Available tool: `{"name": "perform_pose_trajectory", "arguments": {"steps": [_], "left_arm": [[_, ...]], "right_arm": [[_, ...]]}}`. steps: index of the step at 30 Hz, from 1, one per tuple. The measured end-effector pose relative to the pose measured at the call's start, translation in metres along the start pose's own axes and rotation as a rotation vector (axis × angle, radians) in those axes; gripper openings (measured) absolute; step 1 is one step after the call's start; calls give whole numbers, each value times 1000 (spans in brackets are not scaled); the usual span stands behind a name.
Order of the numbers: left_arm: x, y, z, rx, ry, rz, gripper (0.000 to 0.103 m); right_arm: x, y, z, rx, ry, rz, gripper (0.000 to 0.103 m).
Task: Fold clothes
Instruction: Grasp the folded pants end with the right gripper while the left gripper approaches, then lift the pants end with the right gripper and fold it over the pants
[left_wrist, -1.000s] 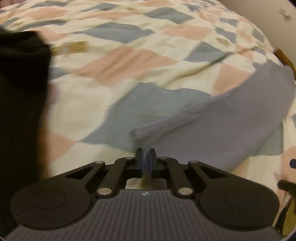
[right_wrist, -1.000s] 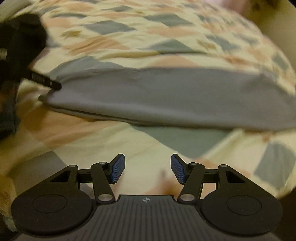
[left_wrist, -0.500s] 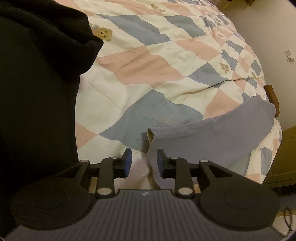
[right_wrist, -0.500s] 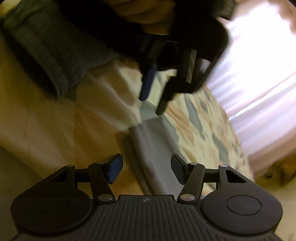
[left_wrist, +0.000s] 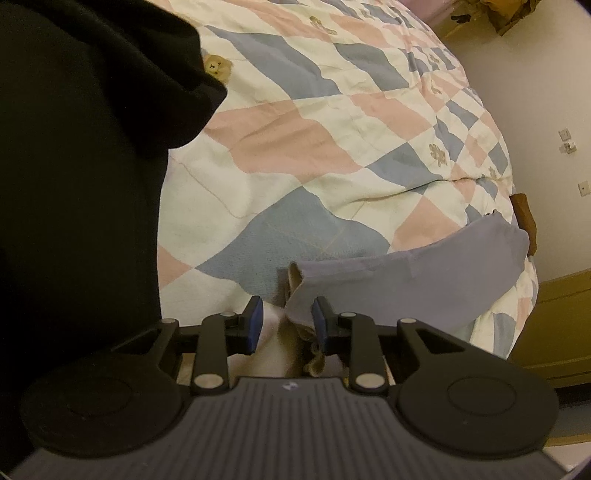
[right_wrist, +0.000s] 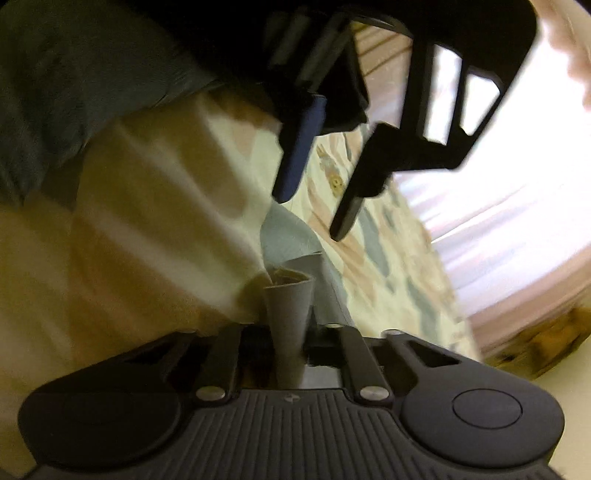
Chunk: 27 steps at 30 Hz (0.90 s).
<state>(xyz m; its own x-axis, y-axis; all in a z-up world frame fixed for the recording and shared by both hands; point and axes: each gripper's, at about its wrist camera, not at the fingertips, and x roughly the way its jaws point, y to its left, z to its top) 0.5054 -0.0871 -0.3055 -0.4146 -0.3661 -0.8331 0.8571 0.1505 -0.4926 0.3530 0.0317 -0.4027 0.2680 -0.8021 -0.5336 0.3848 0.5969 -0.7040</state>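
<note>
The grey garment (left_wrist: 417, 284) lies folded in a long strip across the near edge of the patchwork quilt (left_wrist: 325, 147), one end running off toward the far bedside. Its near corner, showing a tan lining, sits between the fingers of the left gripper (left_wrist: 286, 325), whose blue pads stand apart on either side of the cloth without clamping it. In the right wrist view the right gripper (right_wrist: 290, 343) appears closed on a bunched fold of the same garment (right_wrist: 290, 314), though its fingertips are hidden by the cloth.

Risk: the hold is one-sided. If the right gripper lifts or pulls before the left closes, the strip is likely to skew and the fold to open. The left pads may also catch only the top layer. A black sleeve (left_wrist: 81, 155) hangs close over the quilt and could drag the cloth.
</note>
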Motion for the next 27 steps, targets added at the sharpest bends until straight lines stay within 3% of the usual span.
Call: {"name": "perform_pose_trajectory", "arguments": {"steps": [4,9,13,15,18,23,27], "left_arm": [[-8,-13,5,70,-30,-4,24],[-20,-41,10,290,-71,22,30],[-9,-81,10,493,-44,51,30],[2,-107,13,547,-44,13,30],[22,-151,14,629,-55,-40,30],[61,-226,10,766,-54,-126,35],[101,-282,6,817,-29,-135,36]], "right_arm": [[-10,-51,-7,263,-19,122,8],[-2,-155,-51,911,30,401,10],[17,-221,-120,1357,59,471,11],[17,-243,-155,1493,67,470,11],[12,-277,-210,1597,59,444,11],[17,-313,-293,1668,54,404,11],[9,-347,-353,1685,42,361,11]]}}
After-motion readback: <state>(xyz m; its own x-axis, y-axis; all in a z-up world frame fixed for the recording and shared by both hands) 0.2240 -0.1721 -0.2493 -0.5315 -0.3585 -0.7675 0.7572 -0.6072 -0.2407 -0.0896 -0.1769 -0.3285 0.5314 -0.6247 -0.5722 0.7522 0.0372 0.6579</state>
